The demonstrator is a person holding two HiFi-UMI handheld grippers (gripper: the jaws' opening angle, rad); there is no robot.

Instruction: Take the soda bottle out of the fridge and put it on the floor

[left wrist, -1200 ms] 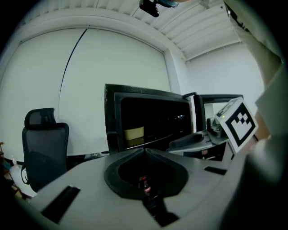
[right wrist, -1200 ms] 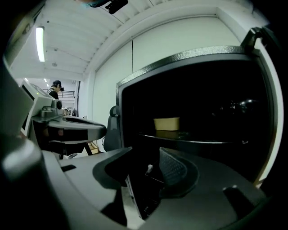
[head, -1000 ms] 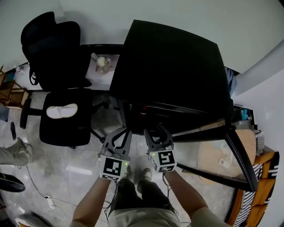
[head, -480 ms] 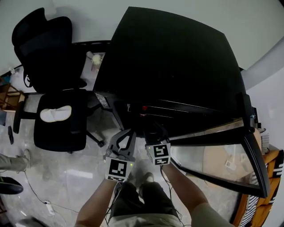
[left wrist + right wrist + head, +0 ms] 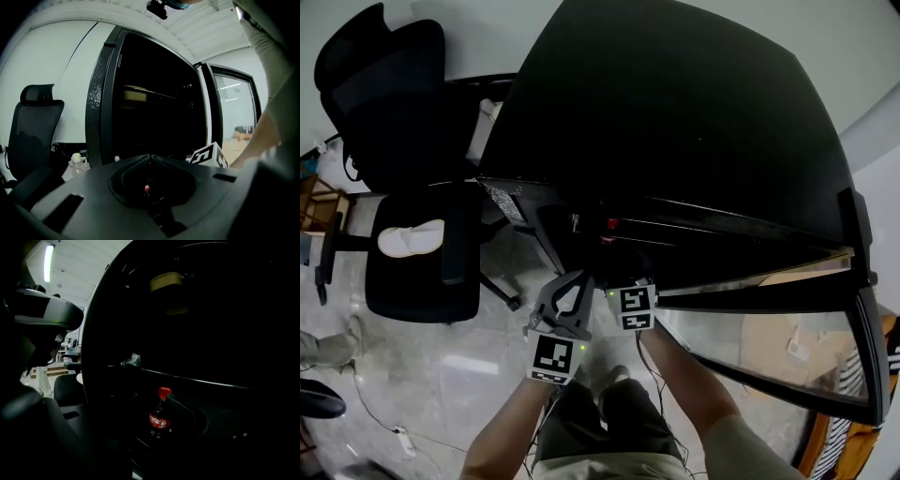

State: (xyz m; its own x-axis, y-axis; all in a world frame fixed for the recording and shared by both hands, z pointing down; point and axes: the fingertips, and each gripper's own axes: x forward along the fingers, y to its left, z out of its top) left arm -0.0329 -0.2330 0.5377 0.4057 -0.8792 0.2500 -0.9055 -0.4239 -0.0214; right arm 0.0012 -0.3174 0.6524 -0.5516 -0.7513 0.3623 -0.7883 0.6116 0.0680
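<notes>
My right gripper (image 5: 159, 401) is in the fridge (image 5: 675, 141), jaws just opened wide, soda bottle (image 5: 160, 422) between them, unclamped. Left gripper (image 5: 150, 157) closed, empty.

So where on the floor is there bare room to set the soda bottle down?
Bare floor lies between the office chair and the person's legs. Crowded: cables at lower left, chair base by the fridge, and the open glass door on the right.
</notes>
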